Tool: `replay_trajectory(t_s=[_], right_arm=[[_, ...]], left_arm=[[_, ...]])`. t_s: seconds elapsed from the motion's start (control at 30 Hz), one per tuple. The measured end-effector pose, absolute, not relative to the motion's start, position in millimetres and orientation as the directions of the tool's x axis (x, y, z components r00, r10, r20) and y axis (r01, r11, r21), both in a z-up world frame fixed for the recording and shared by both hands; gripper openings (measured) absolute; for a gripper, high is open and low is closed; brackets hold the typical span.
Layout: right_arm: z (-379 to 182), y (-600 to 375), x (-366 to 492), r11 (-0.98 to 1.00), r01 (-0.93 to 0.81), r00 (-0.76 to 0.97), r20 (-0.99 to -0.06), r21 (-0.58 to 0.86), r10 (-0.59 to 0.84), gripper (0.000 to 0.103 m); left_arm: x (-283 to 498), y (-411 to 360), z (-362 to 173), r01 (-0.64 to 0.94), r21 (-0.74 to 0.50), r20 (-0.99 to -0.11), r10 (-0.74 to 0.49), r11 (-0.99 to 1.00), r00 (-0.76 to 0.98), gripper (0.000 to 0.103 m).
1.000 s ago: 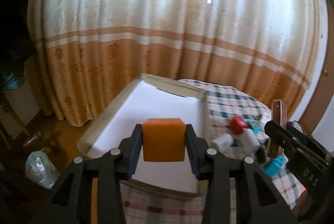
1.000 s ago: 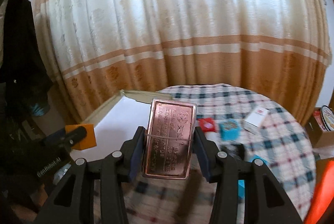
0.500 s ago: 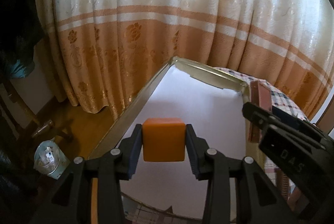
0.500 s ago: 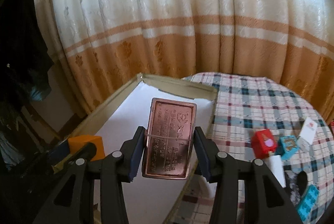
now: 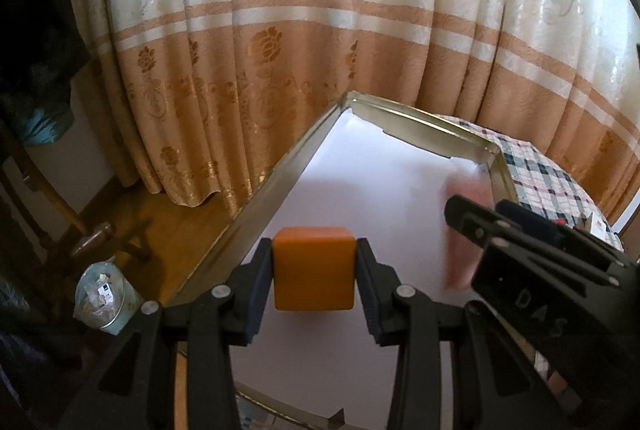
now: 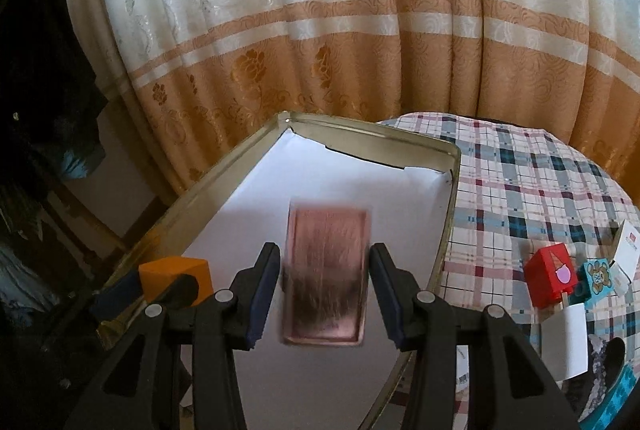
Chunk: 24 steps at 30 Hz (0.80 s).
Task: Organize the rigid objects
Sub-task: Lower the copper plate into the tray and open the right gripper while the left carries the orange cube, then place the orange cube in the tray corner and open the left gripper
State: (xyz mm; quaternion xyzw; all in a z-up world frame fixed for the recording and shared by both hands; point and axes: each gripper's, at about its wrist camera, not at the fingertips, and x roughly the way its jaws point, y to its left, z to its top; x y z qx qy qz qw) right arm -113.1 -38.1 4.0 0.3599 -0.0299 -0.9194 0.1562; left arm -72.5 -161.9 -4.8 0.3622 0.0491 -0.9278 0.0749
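Left wrist view: left tool (image 5: 314, 262) is clenched on the orange block (image 5: 314, 272), pads flat on two opposite faces, block square and level. Straight ahead of and below the tool lies the white-lined metal tray (image 5: 280, 181); its floor there looks bare. Right tool (image 5: 478, 207) comes in on the right side, close by.

Right wrist view: copper tin (image 6: 326, 278) sits between the right tool's fingers, over the tray floor. The tin is smeared while the fingers are sharp, and a thin gap seems to show at each pad, so I cannot tell grasped or already let go. Red box (image 6: 550, 282) and other small boxes wait right of the tool on the checked worktop (image 6: 520, 181).

Step, as I judge it: placing both items in the tray. To do it well, go low before releasing, set the block near the left rim, keep the tin parallel to a wall, keep the two tools from bumping, leave room for the boxes
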Motion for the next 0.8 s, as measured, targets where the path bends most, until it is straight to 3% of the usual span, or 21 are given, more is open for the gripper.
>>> replay_trajectory(t_s=[0.17, 0.2, 0.23, 0.3, 0.33, 0.53, 0.8], right_arm=[[12, -40, -108, -0.924, 0.321, -0.68, -0.628, 0.207, -0.377, 0.051], [16, -39, -105, -0.924, 0.324, -0.691, -0.615, 0.205, -0.379, 0.057], [20, -36, -101, -0.926, 0.319, -0.709, -0.598, 0.201, -0.374, 0.066], [30, -30, -92, -0.94, 0.287, -0.755, -0.56, 0.187, -0.342, 0.076], [34, -25, -87, -0.946, 0.268, -0.778, -0.538, 0.183, -0.324, 0.076], [47, 9, -57, -0.97, 0.187, -0.867, -0.438, 0.155, -0.237, 0.076], [48, 62, -15, -0.991, 0.058, -0.933, -0.345, 0.122, -0.097, 0.076]], left_arm=[[-72, -160, -4, 0.191, -0.016, -0.678, -0.13, -0.981, -0.723, 0.04], [-70, -160, -2, 0.193, -0.015, -0.669, -0.133, -0.981, -0.731, 0.045], [-68, -158, 1, 0.191, -0.01, -0.659, -0.137, -0.981, -0.739, 0.058], [-63, -155, 8, 0.203, 0.007, -0.631, -0.161, -0.979, -0.758, 0.078], [-60, -153, 12, 0.214, 0.016, -0.617, -0.178, -0.977, -0.767, 0.086], [-50, -140, 23, 0.218, 0.028, -0.591, -0.193, -0.975, -0.784, 0.095], [-31, -98, 21, 0.153, 0.042, -0.568, -0.149, -0.987, -0.809, 0.095]])
